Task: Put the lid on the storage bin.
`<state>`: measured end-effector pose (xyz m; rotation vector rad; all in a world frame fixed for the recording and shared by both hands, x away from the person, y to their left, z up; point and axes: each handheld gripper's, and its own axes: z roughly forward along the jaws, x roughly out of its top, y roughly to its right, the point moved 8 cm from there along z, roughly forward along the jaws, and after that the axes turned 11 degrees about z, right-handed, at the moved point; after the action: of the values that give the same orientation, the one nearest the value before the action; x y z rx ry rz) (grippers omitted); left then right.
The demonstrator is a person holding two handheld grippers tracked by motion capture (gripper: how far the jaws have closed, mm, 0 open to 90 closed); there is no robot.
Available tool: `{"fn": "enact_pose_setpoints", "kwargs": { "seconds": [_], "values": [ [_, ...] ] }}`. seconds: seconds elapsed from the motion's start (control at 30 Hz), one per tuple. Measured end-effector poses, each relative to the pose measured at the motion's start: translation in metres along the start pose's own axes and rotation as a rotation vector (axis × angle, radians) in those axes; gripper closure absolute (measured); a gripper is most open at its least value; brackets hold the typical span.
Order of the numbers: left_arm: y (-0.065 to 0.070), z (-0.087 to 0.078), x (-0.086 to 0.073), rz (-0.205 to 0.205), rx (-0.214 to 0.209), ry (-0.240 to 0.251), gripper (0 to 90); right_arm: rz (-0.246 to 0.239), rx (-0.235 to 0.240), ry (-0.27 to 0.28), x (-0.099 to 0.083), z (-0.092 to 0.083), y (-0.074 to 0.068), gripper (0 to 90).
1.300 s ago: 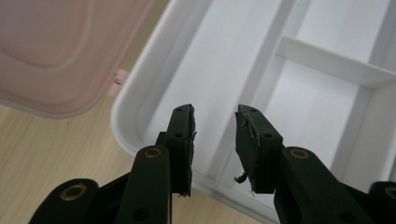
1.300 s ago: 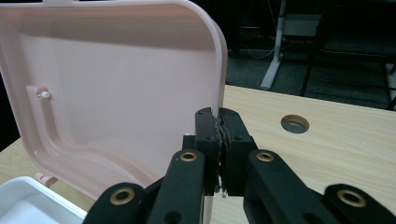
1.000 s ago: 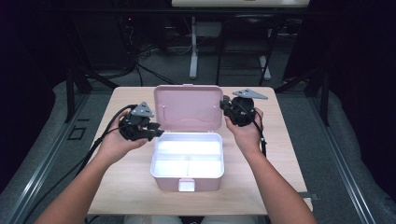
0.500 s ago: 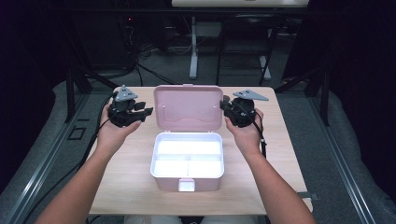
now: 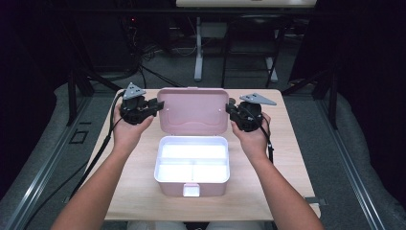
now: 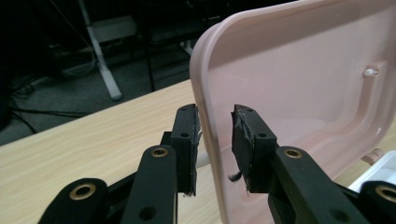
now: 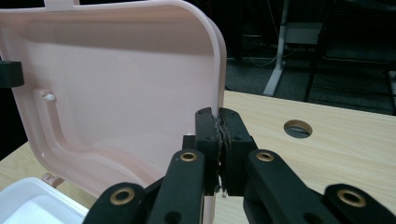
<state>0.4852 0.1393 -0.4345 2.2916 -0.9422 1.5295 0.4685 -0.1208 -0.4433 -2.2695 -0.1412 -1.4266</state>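
On the table, pink lid stands upright, crosswise.

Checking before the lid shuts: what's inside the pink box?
The box looks empty: a white tray with dividers, nothing lying in the compartments. Whatever lies under the tray is hidden.

My pale pink plastic box sits open mid-table, white two-compartment interior facing up, latch tab toward me. Its pink rounded-corner hinged lid stands raised behind the base, inner face toward me, both side edges between gripper pads.
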Motion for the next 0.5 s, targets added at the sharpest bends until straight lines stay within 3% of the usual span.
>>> {"fn": "enact_pose_setpoints", "kwargs": {
  "seconds": [0.17,0.5],
  "values": [
    [-0.0023,0.0017,-0.0001,-0.001,0.011,-0.002,78.3,0.006,0.004,0.002,-0.0002,-0.0012,-0.0001,87.4],
    [-0.0003,-0.0010,0.0010,0.027,0.013,-0.004,79.0,0.017,0.022,-0.008,0.0018,0.0008,0.0007,83.8]
  ]
}}
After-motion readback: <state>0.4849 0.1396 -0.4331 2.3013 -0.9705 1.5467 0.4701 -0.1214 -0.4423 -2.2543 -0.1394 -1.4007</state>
